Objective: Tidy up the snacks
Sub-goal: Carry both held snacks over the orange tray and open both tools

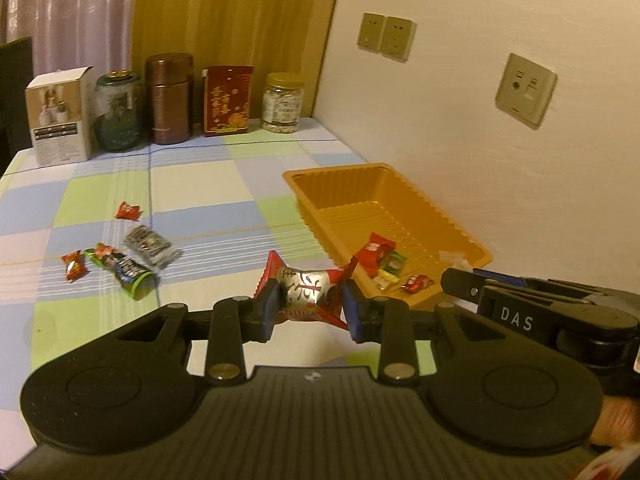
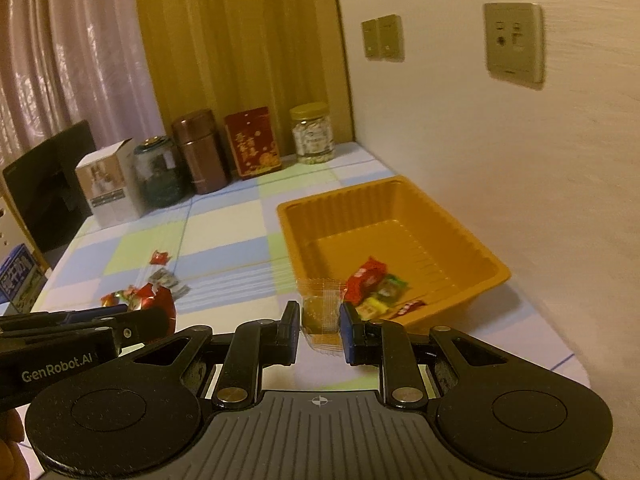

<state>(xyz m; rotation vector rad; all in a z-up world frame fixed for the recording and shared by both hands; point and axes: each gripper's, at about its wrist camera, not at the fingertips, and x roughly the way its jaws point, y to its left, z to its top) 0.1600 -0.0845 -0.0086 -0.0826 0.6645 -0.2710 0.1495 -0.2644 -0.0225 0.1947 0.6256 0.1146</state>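
My left gripper [image 1: 308,306] is shut on a red and silver candy packet [image 1: 310,290], held above the checked tablecloth just left of the orange tray [image 1: 316,196]. In the right wrist view my right gripper [image 2: 320,330] is shut on a clear packet with a brownish sweet [image 2: 320,312], in front of the orange tray's [image 2: 492,276] near left corner. Several wrapped snacks [image 2: 372,284] lie in the tray's near end. Loose snacks [image 1: 132,256] lie on the cloth to the left. The left gripper's side [image 2: 72,332] shows at the left edge of the right wrist view.
A white box [image 1: 60,116], a glass jar [image 1: 118,112], a brown canister [image 1: 170,98], a red box [image 1: 228,100] and a plastic jar [image 1: 282,104] line the table's far edge. A wall with sockets [image 1: 524,90] runs along the right. A dark chair [image 2: 52,188] stands at left.
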